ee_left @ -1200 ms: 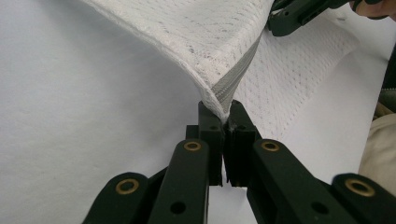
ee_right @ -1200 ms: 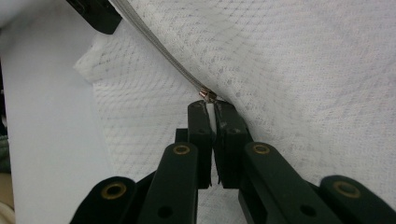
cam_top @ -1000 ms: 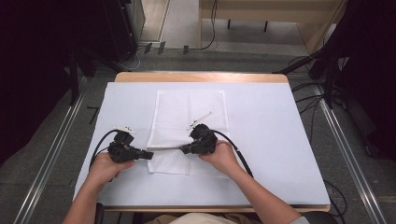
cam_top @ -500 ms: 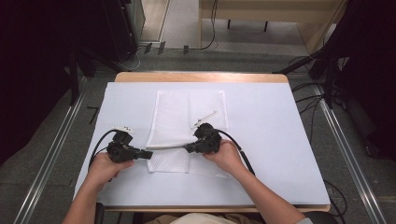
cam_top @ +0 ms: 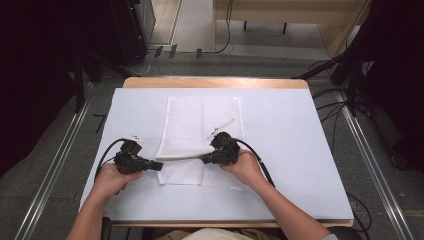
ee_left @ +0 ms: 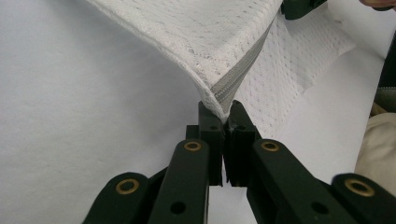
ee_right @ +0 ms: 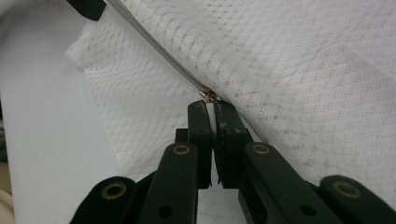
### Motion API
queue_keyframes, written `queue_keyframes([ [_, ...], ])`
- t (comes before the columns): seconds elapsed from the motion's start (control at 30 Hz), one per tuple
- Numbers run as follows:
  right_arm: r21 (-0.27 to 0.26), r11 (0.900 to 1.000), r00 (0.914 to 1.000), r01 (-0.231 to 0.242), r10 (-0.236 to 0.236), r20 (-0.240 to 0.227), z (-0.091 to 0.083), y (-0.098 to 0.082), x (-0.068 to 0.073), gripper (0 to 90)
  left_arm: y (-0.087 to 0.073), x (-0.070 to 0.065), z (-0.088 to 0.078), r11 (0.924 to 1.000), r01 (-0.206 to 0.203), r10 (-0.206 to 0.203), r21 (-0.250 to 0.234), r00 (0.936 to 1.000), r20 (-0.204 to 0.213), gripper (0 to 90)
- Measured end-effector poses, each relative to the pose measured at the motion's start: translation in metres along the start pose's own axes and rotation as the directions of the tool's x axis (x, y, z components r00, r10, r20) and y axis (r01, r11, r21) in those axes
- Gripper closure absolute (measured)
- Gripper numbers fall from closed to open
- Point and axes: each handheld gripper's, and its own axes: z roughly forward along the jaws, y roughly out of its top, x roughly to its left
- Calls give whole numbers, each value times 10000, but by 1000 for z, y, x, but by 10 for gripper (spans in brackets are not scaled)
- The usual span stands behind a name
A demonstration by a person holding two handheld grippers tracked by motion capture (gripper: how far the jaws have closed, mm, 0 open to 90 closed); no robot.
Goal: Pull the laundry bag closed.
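A white mesh bag (cam_top: 200, 122) lies flat on the white table cover (cam_top: 290, 140), its near edge lifted along a grey zipper (cam_top: 181, 158). My left gripper (cam_top: 159, 166) is shut on the zipper's end at the bag's corner; in the left gripper view the jaws (ee_left: 223, 109) pinch the grey zipper tape (ee_left: 236, 84) under the mesh (ee_left: 196, 42). My right gripper (cam_top: 204, 160) is shut on the zipper pull. In the right gripper view its jaws (ee_right: 211, 111) clamp the white pull tab just below the metal slider (ee_right: 208, 95), and the zipper (ee_right: 159, 46) runs up left toward the other gripper (ee_right: 86, 7).
The table's wooden far edge (cam_top: 215, 82) shows past the cover. Cables (cam_top: 225, 45) lie on the floor behind, with dark equipment on both sides. A thin light strip (cam_top: 223, 123) lies on the bag's right half. Bare cover lies to the right of the bag.
The right gripper has shifted slightly right and away along the zipper with the pull in it. The left gripper has stayed in place at the corner.
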Motion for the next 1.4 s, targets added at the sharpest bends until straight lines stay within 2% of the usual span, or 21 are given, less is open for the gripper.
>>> queue_keyframes([
  [0.33,-87,9999,9996,-135,137,250,-12,-4,-8,877,-1,4,-4,9996,217,-219,-187,9997,-64,882],
  [0.43,-173,9998,9996,-136,140,248,-15,-7,-9,877,-1,2,-3,9999,94,-94,-85,9999,-69,882],
  [0.9,-299,9995,9990,-94,107,445,-18,-10,-7,877,-1,3,-3,10000,57,-57,-28,10000,-37,882],
  [1.0,-287,9994,9993,-178,186,309,-19,-12,-8,877,-1,2,-4,10000,31,-31,-7,10000,-59,882],
  [1.23,-167,9997,9992,-191,196,357,-20,-17,-9,877,-3,-1,-4,9999,-101,101,66,9999,-44,882],
  [1.4,-173,9996,9988,-217,224,431,-25,-18,-10,877,-3,0,-5,10000,-49,49,37,10000,-74,882],
])
